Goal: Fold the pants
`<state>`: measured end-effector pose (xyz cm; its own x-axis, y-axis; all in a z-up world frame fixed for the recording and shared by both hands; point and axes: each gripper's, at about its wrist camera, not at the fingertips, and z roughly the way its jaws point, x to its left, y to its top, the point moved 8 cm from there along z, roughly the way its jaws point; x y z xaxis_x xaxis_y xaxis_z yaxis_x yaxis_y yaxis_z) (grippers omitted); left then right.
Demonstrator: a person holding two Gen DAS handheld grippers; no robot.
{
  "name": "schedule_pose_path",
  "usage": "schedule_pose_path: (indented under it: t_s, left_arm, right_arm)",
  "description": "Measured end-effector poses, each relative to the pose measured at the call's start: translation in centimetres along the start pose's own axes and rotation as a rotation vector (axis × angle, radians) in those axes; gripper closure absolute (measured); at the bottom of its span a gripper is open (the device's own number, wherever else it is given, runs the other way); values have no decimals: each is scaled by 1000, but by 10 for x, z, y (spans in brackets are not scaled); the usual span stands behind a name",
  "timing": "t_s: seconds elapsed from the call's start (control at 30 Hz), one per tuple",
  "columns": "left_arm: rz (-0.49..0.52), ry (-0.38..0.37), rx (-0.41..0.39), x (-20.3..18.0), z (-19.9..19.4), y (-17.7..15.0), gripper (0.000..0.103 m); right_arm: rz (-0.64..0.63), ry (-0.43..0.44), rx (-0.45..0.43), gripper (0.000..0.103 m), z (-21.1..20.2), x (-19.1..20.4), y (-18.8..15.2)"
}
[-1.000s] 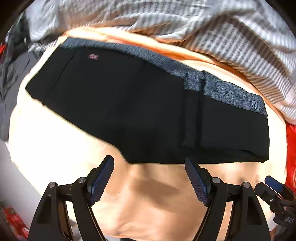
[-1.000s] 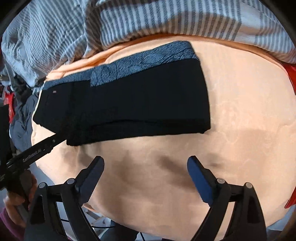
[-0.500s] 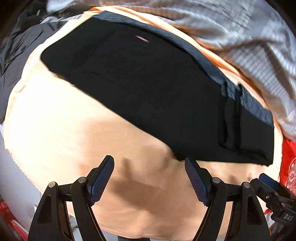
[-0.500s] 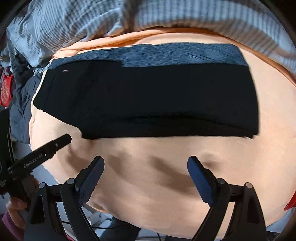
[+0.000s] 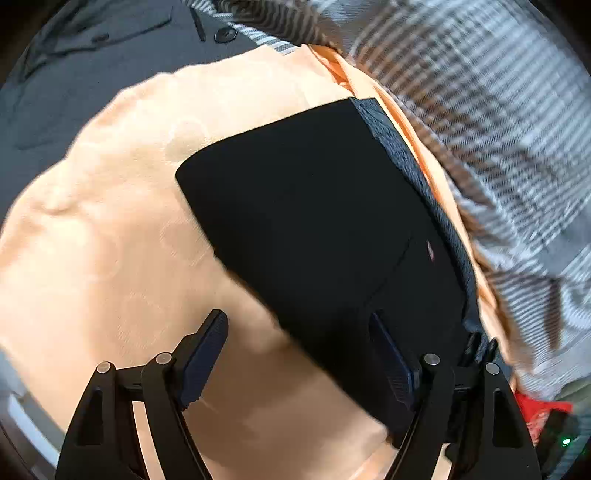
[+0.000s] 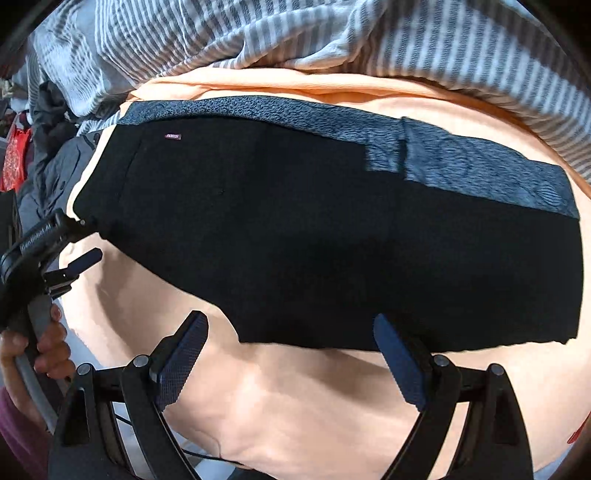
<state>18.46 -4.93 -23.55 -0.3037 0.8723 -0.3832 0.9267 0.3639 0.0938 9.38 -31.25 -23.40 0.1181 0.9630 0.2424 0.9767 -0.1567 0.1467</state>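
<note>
Black pants (image 6: 332, 236) lie flat as a long folded band across the peach sheet (image 6: 314, 406), grey patterned lining strip (image 6: 461, 166) exposed along the far edge; striped bedding (image 6: 295, 33) heaped just beyond, dark clothes (image 5: 92, 74) piled off one end.

Left gripper (image 5: 306, 354) jaws wide apart, nothing between the pads; it hangs over the near edge at one end of the band, one finger over black cloth, the other over bare sheet; contact with cloth cannot be told. Right gripper (image 6: 291, 354) jaws also apart, empty, hovering just short of the near long edge; in its view the left gripper (image 6: 70, 254) sits at the pants' left end, held by a hand (image 6: 44, 350).

Risks, judged:
- a jaw pinches only the top layer; the stack separates on lift and the fold comes out crooked
- pads bite the sheet along with the pants; sheet drags and wrinkles the stack
- two ends picked at uneven points; the next fold lands skewed, lining strip sticks out
- far edge lies close to the bedding; a carried end may snag it
- left view is blurred; a grasp taken while moving may miss the hem
</note>
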Motion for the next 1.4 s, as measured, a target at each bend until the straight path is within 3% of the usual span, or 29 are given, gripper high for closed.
schedule_pose_path:
  t_s: [0.23,0.47,0.63,0.87,0.93,1.0,1.07,1.17,1.3,1.4]
  left_arm:
    - [-58,-167,-9,-2,-2,15,23]
    - [-125,-216,-14,-5,4,28,23]
    - [-107,-221,0,-12,7,21,23]
    - [-160,-223,-40,-17,13,23,23]
    - [-173,-235,-51,-17,10,25,27]
    - [-148,-186,-58,-14,9,25,59]
    - [-128,-145,-52,-9,11,25,72]
    - [-98,-133,-56,-10,9,25,77]
    - [75,-4,-120,-33,-1,22,79]
    - [133,40,-145,-38,-4,19,79]
  right_arm:
    - [-14,-14,34,10,16,6,-4]
    - [-19,-22,47,10,23,8,-2]
    - [-12,-7,52,9,26,8,-1]
    - [-24,6,61,9,31,10,-4]
    - [-32,7,62,9,32,11,-3]
    - [-33,13,63,9,31,12,-2]
    - [-34,24,59,9,27,13,1]
    - [-45,35,39,9,16,16,9]
    - [-70,45,14,9,1,26,28]
    - [-86,69,-8,9,-12,39,50]
